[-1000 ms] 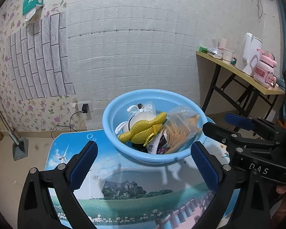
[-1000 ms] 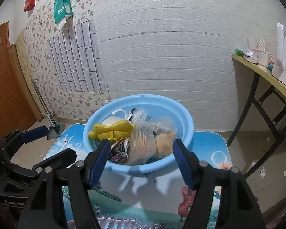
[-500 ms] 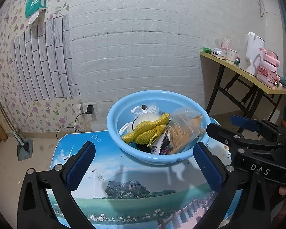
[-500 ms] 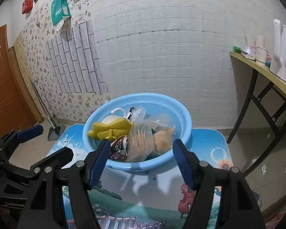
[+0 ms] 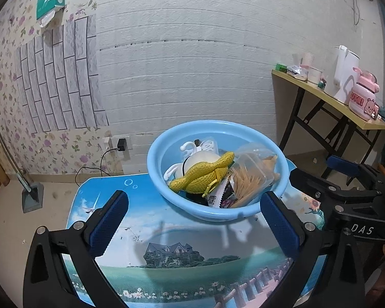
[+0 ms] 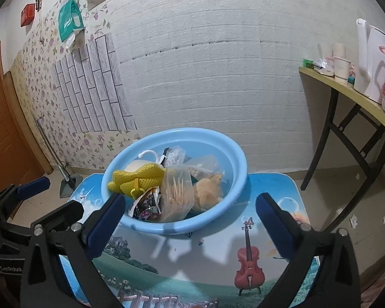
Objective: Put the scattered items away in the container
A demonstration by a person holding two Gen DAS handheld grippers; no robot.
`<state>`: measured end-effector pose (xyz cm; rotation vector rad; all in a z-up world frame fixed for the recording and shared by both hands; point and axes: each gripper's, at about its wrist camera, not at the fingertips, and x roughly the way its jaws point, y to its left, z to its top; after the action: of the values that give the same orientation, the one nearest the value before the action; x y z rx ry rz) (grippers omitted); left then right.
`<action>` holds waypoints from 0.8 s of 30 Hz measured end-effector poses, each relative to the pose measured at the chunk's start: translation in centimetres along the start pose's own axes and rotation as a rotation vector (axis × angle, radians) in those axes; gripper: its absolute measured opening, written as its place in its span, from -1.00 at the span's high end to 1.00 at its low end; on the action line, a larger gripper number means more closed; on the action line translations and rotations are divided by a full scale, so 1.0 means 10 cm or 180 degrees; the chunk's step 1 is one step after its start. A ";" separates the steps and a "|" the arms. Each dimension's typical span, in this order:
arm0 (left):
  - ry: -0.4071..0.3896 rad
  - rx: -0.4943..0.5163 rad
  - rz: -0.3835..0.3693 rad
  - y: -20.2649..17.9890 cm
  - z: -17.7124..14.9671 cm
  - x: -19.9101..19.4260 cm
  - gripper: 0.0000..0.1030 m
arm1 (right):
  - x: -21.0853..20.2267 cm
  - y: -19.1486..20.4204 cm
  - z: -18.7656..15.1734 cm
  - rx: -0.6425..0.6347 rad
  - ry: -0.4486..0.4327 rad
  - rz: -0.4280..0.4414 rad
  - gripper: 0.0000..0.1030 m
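The left gripper [image 5: 192,218] is spread wide with nothing between its blue pads, and it hangs above the picture-printed table [image 5: 166,256], touching neither the table nor anything on it. The right gripper [image 6: 187,220] is just as wide and just as empty, held over the near part of the same table, short of the basin. Each one shows at the edge of the other's view, side by side and apart.

Just past the fingertips sits the blue basin [image 5: 156,169], toward the far edge of the table, near the white brick wall. Everything to be tidied appears to be in it already: a yellow mesh pouch [image 5: 200,177] lying across a white round thing with curled handles [image 5: 197,157], a clear bag of toothpicks [image 6: 177,195], a shiny snack packet [image 6: 147,202], a tan soft toy [image 6: 208,192] and a crinkled clear wrapper [image 6: 175,155]. I see nothing loose on the visible tabletop, so the job looks done or nearly so.

The risk now is the pile itself. It is heaped high, the pouch and the toothpick bag reaching about rim level on the near side. A gripper brushing the rim, or a nudge to the light basin, could tip the bag or packet back out. The basin also sits close to the far edge, so a push forward might slide it off.
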<state>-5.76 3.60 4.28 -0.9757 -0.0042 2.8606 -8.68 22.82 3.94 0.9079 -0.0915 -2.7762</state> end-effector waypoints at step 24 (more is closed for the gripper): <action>0.0021 -0.0104 -0.0031 0.00 -0.07 0.02 -0.99 | 0.09 0.01 -0.06 -0.0007 0.0120 0.0034 -1.00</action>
<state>-5.48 3.61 3.68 -0.9881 -0.0554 2.8571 -8.98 22.55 2.94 0.9558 -0.0870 -2.7477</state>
